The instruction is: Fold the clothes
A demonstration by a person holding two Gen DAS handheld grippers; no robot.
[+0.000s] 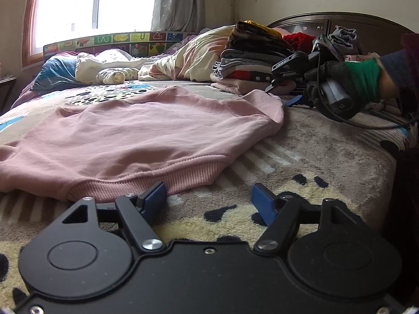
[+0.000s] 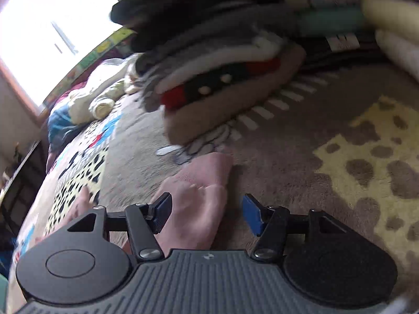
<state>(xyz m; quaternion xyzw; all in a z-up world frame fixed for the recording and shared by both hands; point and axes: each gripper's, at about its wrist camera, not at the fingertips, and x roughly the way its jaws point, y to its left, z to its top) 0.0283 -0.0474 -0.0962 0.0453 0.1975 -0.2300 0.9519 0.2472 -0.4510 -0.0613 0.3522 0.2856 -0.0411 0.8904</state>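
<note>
A pink sweatshirt (image 1: 136,136) lies spread flat on the patterned bed blanket (image 1: 327,151), its ribbed hem toward me. My left gripper (image 1: 209,201) sits low over the blanket just in front of the hem's right end, open, nothing between its blue pads (image 1: 155,198). In the left wrist view my right gripper (image 1: 280,78) hovers at the sweatshirt's far right corner, held by a gloved hand (image 1: 340,89). In the blurred right wrist view, the right gripper (image 2: 207,212) is open above a bunched pink corner (image 2: 199,196) of the sweatshirt; the pads do not press it.
A tall stack of folded clothes (image 1: 251,60) stands just behind the sweatshirt's far right corner, also in the right wrist view as the stack (image 2: 222,78). Pillows and bedding (image 1: 110,68) lie by the window. A dark headboard (image 1: 340,26) is at the back right. A cable (image 1: 379,125) trails over the blanket.
</note>
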